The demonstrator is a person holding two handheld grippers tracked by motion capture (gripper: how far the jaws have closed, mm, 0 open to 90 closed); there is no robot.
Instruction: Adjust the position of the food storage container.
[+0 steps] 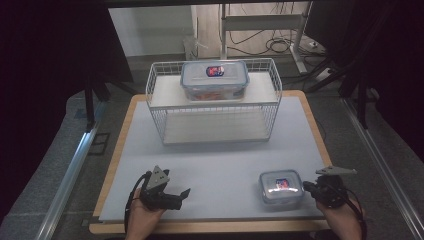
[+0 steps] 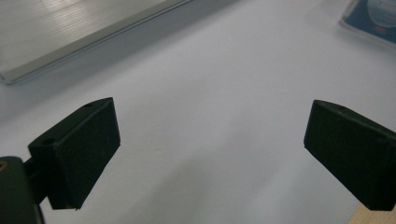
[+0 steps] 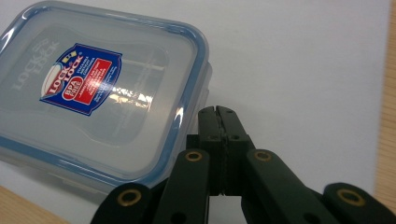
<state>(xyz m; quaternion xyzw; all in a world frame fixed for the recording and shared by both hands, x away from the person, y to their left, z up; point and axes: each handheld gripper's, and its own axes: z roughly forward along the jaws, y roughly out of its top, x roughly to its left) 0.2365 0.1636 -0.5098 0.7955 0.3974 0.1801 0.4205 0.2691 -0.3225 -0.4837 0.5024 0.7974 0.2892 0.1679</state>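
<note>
A small clear lidded container (image 1: 281, 187) with a blue rim and a red and blue label sits on the white mat near the front right, and fills the left of the right gripper view (image 3: 93, 93). My right gripper (image 1: 308, 188) lies just right of it, its jaws pressed together (image 3: 218, 112) with nothing between them, tips close to the container's side. My left gripper (image 1: 181, 197) rests at the front left, pointing right, its pads wide apart (image 2: 210, 149) over bare mat. A larger container (image 1: 215, 80) of the same kind stands on the wire rack's upper shelf.
The white wire rack (image 1: 160, 107) stands at the back middle of the mat (image 1: 220, 160), with a lower shelf under the upper one. The wooden table edge (image 1: 200, 227) runs along the front. Dark floor, metal rails and cables surround the table.
</note>
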